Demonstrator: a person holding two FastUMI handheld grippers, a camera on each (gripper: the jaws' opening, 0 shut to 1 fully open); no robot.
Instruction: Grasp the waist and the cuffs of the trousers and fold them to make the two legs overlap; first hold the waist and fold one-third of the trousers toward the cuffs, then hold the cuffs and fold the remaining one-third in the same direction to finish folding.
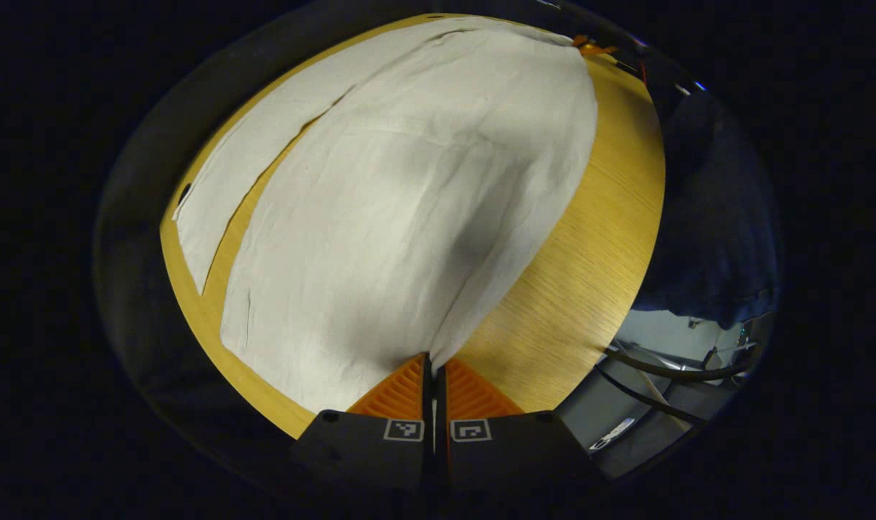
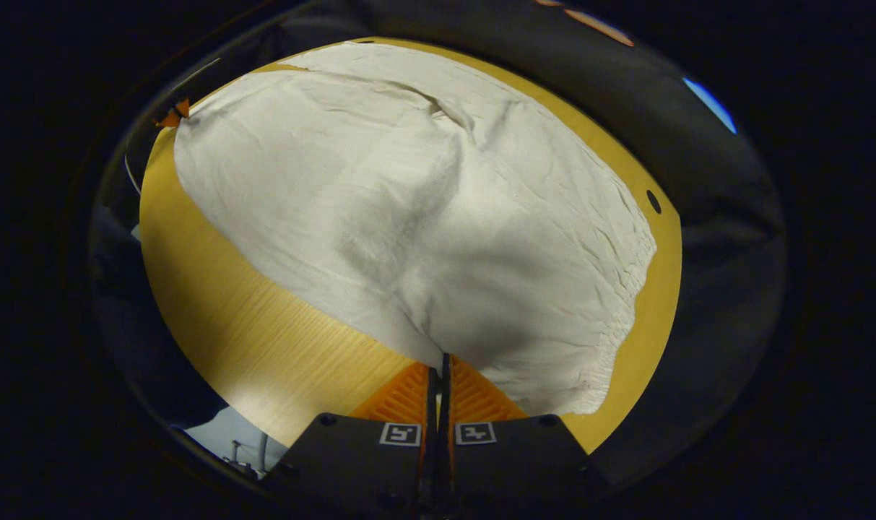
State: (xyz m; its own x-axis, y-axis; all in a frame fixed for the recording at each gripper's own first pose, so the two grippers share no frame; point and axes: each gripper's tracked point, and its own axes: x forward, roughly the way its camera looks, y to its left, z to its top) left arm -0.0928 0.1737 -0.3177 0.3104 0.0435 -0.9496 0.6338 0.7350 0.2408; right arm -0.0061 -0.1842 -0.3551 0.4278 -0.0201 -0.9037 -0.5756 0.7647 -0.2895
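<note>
Here both grippers, left gripper (image 1: pixel 430 365) & right gripper (image 2: pixel 443 365), pinched tight on trousers (image 1: pixel 409 195) edge.

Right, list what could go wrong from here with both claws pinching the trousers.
1. The left claw holds only a thin edge of the trousers; the cloth could slip out as it is carried over.
2. The right claw grips near the gathered waist, where the fabric bunches, so the fold may land creased.
3. The far leg lies apart from the near one, so the legs may overlap crookedly on the table.
</note>
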